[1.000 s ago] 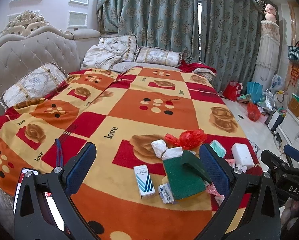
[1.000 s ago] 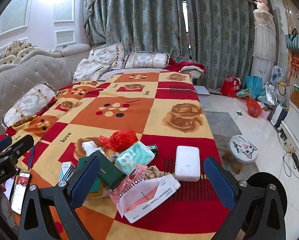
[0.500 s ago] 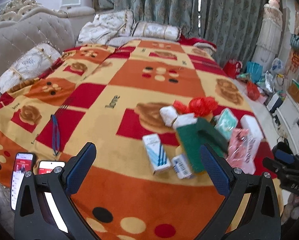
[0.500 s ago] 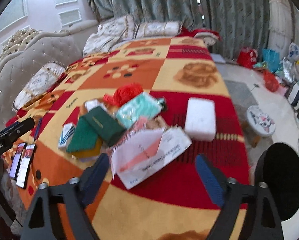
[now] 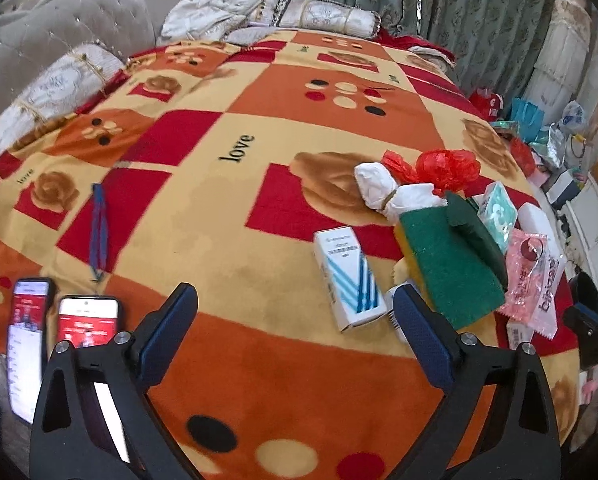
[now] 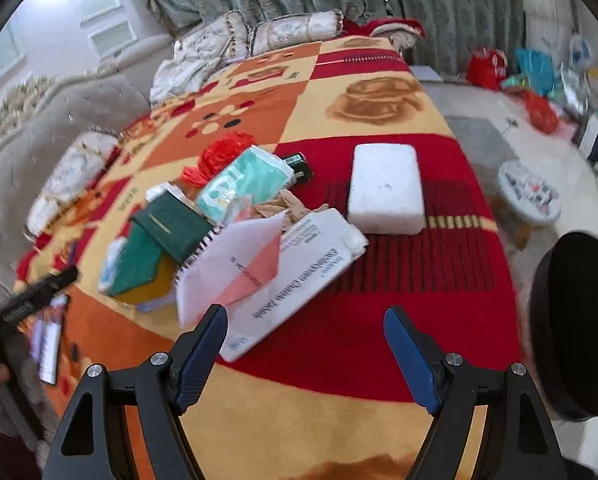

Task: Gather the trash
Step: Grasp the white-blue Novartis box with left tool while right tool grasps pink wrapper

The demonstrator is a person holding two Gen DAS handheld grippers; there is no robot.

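Trash lies in one loose heap on the blanket [image 5: 227, 248] near the foot of the bed, right of centre in the left wrist view and left of centre in the right wrist view.

Heap contents, as far as they can be made out:
- blue-striped carton [image 5: 349, 278], nearest the left gripper, lying flat and just clear of the rest
- green scrub pad [image 5: 447, 264] with a dark green wallet [image 6: 171, 226] lying on it
- tissue wad [image 5: 387, 192], red bag [image 5: 443, 168], teal tissue pack [image 6: 243, 182]
- torn white packet [image 6: 275, 272], printed, with a pink sheet inside, nearest the right gripper
- foam block [image 6: 385, 188], apart from the heap, on the red patch

Left gripper [image 5: 295, 328]: jaws wide, nothing between them, above bare blanket; the carton sits just ahead of its right-hand finger.
Right gripper [image 6: 305, 346]: jaws apart but somewhat narrowed, empty; the packet's near corner lies just ahead of its left-hand finger.

A black bin [image 6: 575, 324] stands by the bed edge at far right in the right view, probably the drop point.

Step in hand, as I read it: the approach to a first pick.

Doing it well:
- Right side: shift over so the packet edge falls between the pads, not against one. It is thin and floppy, so pinch a folded part rather than a single flap.
- Left side: take the carton across its narrow width; it is rigid and should hold.
- Press lightly; the blanket is soft and may bunch into the jaws.
- Two phones [image 5: 59, 332] lie at the left corner. Leave them.
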